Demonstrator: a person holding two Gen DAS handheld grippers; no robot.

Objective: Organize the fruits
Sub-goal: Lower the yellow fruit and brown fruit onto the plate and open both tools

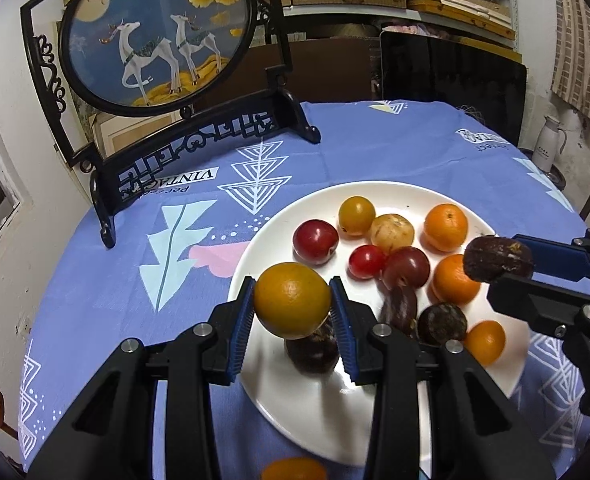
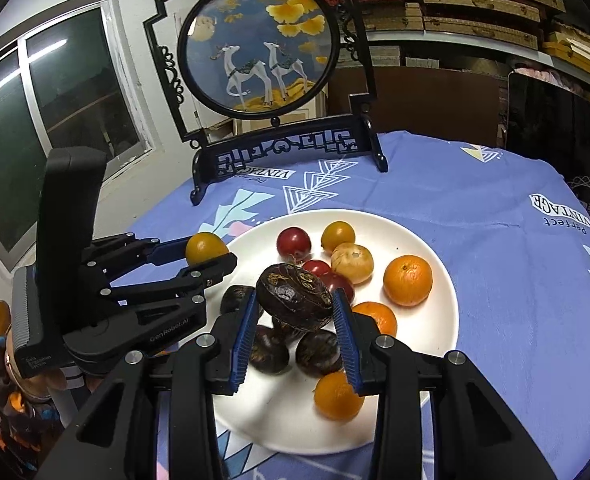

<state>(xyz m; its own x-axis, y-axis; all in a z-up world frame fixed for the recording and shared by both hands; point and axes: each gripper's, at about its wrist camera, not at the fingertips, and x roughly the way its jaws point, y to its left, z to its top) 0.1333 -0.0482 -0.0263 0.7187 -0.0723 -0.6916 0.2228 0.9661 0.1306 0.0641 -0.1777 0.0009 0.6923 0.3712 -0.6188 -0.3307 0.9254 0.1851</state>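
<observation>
My left gripper [image 1: 292,310] is shut on a yellow-orange round fruit [image 1: 292,300], held above the near left rim of the white plate [image 1: 279,384]. My right gripper [image 2: 295,314] is shut on a dark brown wrinkled fruit [image 2: 295,296], held over the plate [image 2: 435,328]. Each view shows the other gripper too: the right gripper [image 1: 503,268] with its dark fruit [image 1: 499,259], and the left gripper [image 2: 209,255] with its yellow fruit [image 2: 206,248]. On the plate lie several fruits: oranges [image 1: 446,227], red plums [image 1: 315,241], yellow ones [image 1: 357,210] and dark brown ones [image 1: 442,323].
A blue patterned tablecloth [image 1: 115,288] covers the table. A round deer painting in a black carved stand [image 1: 159,32] rises at the back left. A dark panel [image 1: 455,72] and a white flask [image 1: 549,146] stand behind. One orange fruit [image 1: 293,470] lies at the near edge.
</observation>
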